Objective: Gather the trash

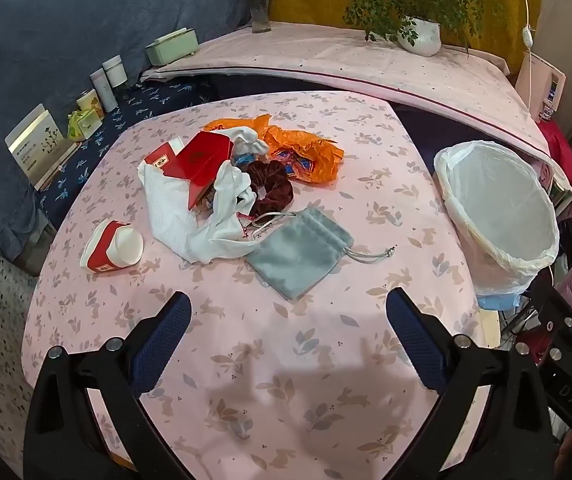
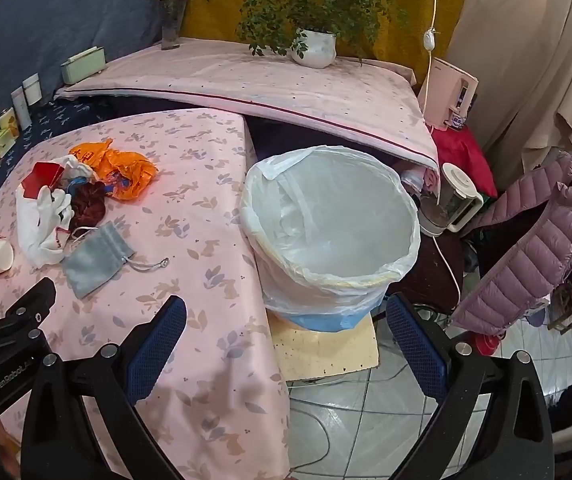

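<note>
One label readable: "GenRobot" on left claw [image 2: 18, 312] body.

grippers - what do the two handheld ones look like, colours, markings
Both match: the left gripper and right gripper have glossy black frames with silver round bolts. Each finger carries a dark blue textured pad. In the right wrist view the left gripper's black body shows white "GenRobot" lettering.

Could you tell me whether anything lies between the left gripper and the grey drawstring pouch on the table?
Nothing visible does. The left gripper is open over bare pink floral tablecloth, and the grey velvet drawstring pouch lies just beyond its fingers, at the near edge of the trash pile.
</note>
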`<state>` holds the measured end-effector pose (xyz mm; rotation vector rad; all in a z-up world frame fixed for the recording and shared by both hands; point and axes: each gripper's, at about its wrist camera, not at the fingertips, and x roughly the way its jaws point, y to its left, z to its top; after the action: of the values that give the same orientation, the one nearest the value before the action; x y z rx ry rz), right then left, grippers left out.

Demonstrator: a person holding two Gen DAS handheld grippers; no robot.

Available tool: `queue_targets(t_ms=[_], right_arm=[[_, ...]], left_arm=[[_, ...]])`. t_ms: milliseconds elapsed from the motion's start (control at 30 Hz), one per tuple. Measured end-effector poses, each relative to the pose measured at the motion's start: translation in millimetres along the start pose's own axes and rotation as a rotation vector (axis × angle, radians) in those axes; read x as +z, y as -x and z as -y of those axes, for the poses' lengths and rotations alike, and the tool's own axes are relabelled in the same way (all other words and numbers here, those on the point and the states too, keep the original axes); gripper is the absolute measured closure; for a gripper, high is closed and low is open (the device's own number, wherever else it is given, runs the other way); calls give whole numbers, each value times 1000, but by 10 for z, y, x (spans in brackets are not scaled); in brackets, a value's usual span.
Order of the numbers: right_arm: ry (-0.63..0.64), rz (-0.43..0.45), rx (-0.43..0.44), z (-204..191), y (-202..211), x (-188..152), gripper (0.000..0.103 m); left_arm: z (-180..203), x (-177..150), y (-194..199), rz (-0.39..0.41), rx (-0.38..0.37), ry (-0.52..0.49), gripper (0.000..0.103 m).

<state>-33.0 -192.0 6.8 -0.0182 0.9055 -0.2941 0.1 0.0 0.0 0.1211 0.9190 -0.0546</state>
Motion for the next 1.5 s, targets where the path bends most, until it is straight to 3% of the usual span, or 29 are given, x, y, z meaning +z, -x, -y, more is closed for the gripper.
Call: queue_targets(t_ms=[667,833,1500], right_arm=[[-15,6,-9,13,-1,-54,7],[-15,6,-9,13,-3,-56,7],[-21,6,-13,38,-13,-70,7]], left_arm=[[-7,-2,1,-1,-2,-3,9],[-28,-164,-24,1,0,0,9],[-17,-90,-26,-4,-2,-1,9]])
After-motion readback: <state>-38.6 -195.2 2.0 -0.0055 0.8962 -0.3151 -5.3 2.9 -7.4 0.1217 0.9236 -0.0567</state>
